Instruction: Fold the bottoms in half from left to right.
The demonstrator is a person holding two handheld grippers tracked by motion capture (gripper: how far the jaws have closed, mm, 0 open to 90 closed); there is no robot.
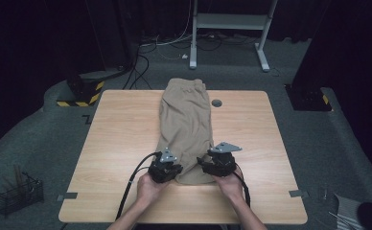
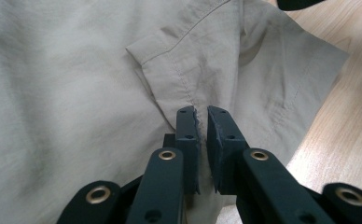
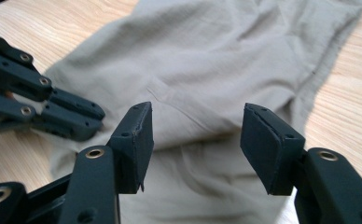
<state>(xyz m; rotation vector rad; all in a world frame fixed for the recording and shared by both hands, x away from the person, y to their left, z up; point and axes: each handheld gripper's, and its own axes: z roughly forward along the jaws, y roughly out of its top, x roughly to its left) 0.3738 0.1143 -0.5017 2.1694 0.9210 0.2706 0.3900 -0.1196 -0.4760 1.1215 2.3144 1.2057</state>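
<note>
One beige garment [image 1: 186,129] is counted on one wooden table [image 1: 122,139]; in the left gripper view the garment [image 2: 76,93] is seen as a single piece, and likewise in the right gripper view [image 3: 226,51]. Two grippers are counted: one left gripper [image 1: 168,167] and one right gripper [image 1: 212,164], each with two black jaws and one grey three-cornered plate. Two hands are seen, one left hand [image 1: 148,188] and one right hand [image 1: 231,186]. One round grommet [image 1: 216,103] is set in the tabletop. One wire basket [image 1: 18,195] is counted on the floor, and one white frame [image 1: 229,24] with two legs is seen beyond the table.
</note>
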